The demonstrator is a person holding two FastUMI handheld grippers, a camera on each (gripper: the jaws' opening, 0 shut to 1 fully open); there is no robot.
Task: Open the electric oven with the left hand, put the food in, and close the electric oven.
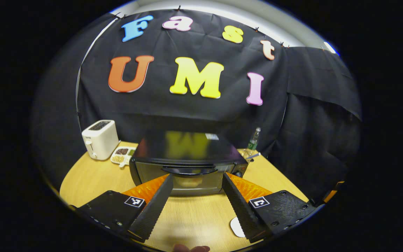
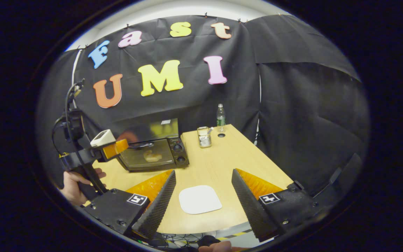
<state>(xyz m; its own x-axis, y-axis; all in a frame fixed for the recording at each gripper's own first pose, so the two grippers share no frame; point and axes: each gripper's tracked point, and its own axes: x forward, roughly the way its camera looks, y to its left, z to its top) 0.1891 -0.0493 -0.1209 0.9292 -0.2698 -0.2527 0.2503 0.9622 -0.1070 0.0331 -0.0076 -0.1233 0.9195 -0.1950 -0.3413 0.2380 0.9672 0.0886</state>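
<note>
Writing: we see a small label on the oven (image 1: 187, 164) top and one on the toaster (image 1: 100, 139), both too small to read.
Markers: we see a square black-and-white tag on each finger mount of both grippers.
Left gripper (image 1: 196, 182): jaws spread wide, holding nothing; we see it level with the oven's handle (image 1: 190, 171), its tips in front of the door, contact not clear.
Right gripper (image 2: 203, 176): jaws released wide, empty, above the white plate (image 2: 200, 199) on the table (image 2: 222, 157).
Oven: at the table's far side, door shut.
Food (image 2: 150, 156): we see a pale piece behind the oven's glass.
Others: dish of beans (image 1: 122, 154) beside the toaster; bottle (image 2: 220, 115) and glass jar (image 2: 204, 137) near the wall.
Hand (image 2: 73, 185): grips the left gripper's handle in the right gripper view.
</note>
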